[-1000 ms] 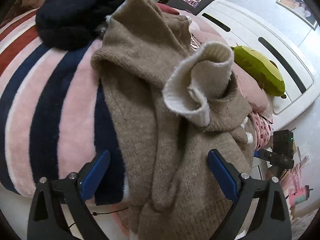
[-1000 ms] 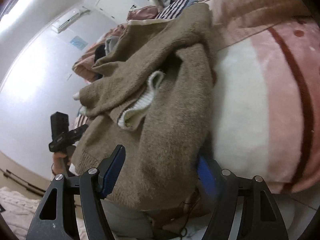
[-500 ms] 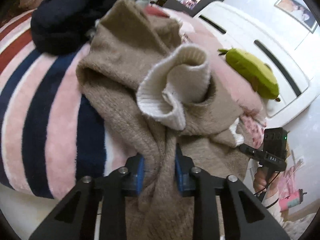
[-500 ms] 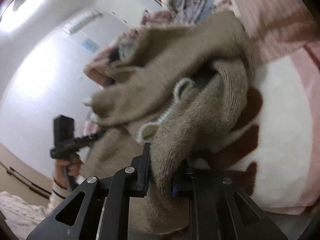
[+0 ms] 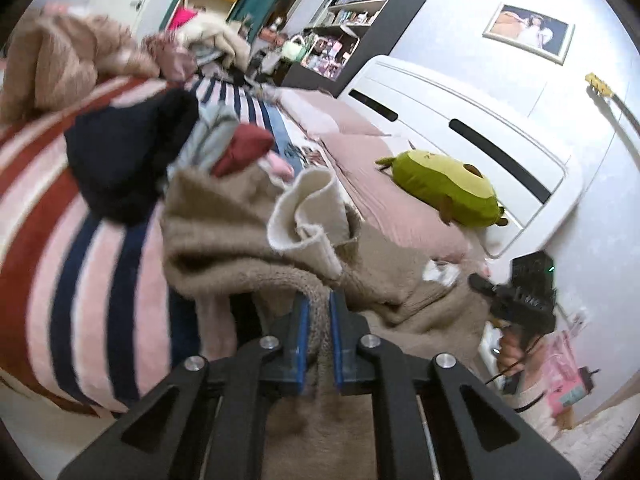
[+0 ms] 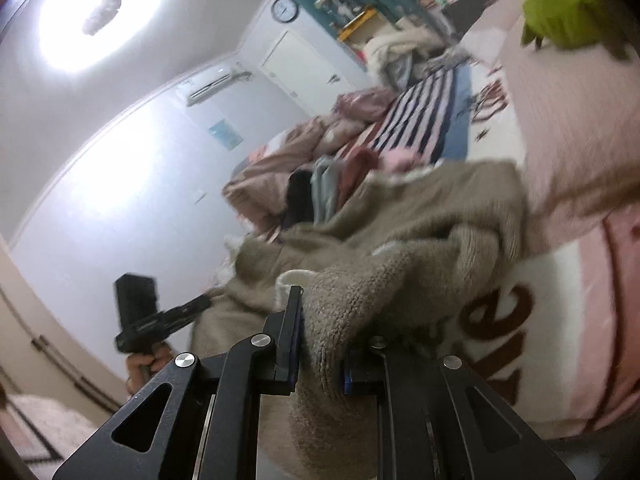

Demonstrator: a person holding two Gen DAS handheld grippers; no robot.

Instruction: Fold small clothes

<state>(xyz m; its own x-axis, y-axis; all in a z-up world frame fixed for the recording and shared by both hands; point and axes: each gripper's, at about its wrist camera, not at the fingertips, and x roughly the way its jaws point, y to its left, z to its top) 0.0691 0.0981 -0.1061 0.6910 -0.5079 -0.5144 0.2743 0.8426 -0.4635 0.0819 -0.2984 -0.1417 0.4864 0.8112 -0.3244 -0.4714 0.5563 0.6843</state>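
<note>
While the brown knit sweater (image 5: pixel 224 240) hangs bunched, both tools are clamped on its near hem: left gripper (image 5: pixel 318 320), right gripper (image 6: pixel 320 344). Soft, thick, limp; likely sags unless gripped at hem corners.

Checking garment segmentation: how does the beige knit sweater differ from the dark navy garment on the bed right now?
The beige knit sweater is pinched by both the left gripper and the right gripper; the dark navy garment is untouched. The sweater is tan with a cream lining; the navy garment is a single dark colour. The sweater spreads wide toward the bed edge; the navy one is bunched in a small heap. Both are soft and unfolded, lying on the striped blanket.
</note>
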